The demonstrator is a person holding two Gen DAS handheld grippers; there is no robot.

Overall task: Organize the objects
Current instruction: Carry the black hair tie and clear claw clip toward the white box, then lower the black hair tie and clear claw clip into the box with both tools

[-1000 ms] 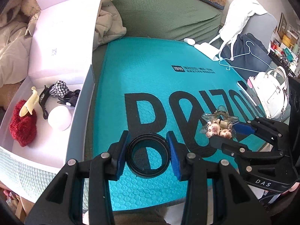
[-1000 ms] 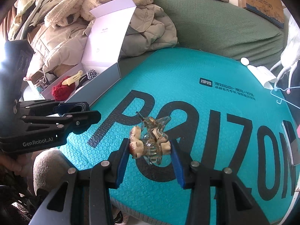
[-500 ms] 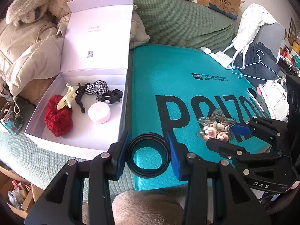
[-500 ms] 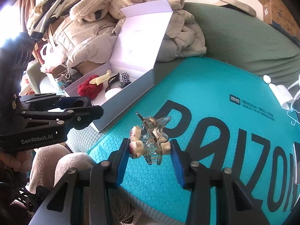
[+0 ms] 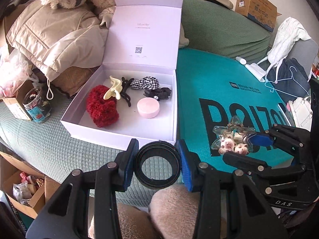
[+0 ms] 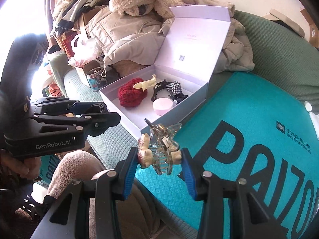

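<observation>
While my left gripper (image 5: 158, 163) squeezes a black ring (image 5: 158, 164) between its blue pads, it hangs over the green quilt just in front of the white box (image 5: 119, 135). My right gripper (image 6: 160, 164) is clamped on a clear star hair clip (image 6: 161, 151) with little bears, above the teal mat (image 6: 249, 109).

My left camera shows a cardboard box (image 5: 257, 10), a white bag (image 5: 301, 109) and a blue hanger (image 5: 287, 83) far off; my right camera does not. Both show the box holding a red scrunchie (image 5: 101, 109), a cream claw clip (image 5: 113, 89), a pink round case (image 5: 148, 107) and dark hair ties.

Puffy coats (image 5: 49, 37) pile up behind it, and a jar (image 5: 36, 104) stands beside it.

I can read "GenRobot.AI" on my left gripper, "DAS" on my right, and big black letters on the mat.
</observation>
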